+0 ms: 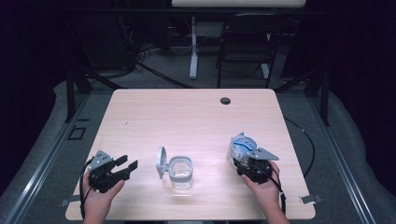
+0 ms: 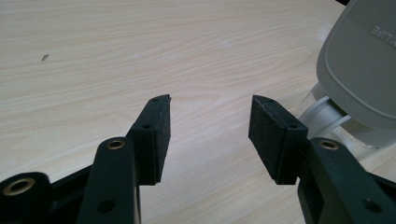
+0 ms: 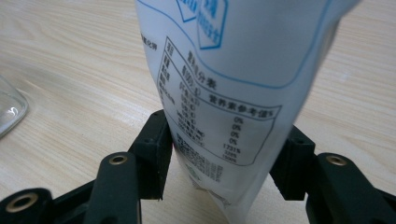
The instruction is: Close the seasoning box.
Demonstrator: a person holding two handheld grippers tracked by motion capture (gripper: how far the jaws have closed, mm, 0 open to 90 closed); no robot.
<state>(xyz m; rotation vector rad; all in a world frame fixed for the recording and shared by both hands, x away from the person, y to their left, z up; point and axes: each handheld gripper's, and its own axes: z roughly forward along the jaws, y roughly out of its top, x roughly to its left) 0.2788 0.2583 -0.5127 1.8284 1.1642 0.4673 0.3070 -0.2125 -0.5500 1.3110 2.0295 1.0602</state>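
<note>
A white bag with blue print (image 1: 240, 145) stands upright at the table's right front. My right gripper (image 1: 243, 157) reaches it from the near side. In the right gripper view the bag (image 3: 224, 70) fills the gap between the jaws of my right gripper (image 3: 224, 128), and both pads rest against its sides. A clear square container (image 1: 181, 171) with a grey rim sits at the front centre, its grey lid (image 1: 161, 161) flipped open to the left. To its left my left gripper (image 1: 130, 161) is open and holds nothing. The lid (image 2: 359, 60) lies just right of my left gripper (image 2: 210, 105).
The light wooden table (image 1: 187, 112) has a small round cable hole (image 1: 225, 100) near its far edge. A dark chair (image 1: 243, 46) and a white desk leg (image 1: 193, 46) stand beyond the table. A corner of the clear container (image 3: 9, 109) is left of the bag.
</note>
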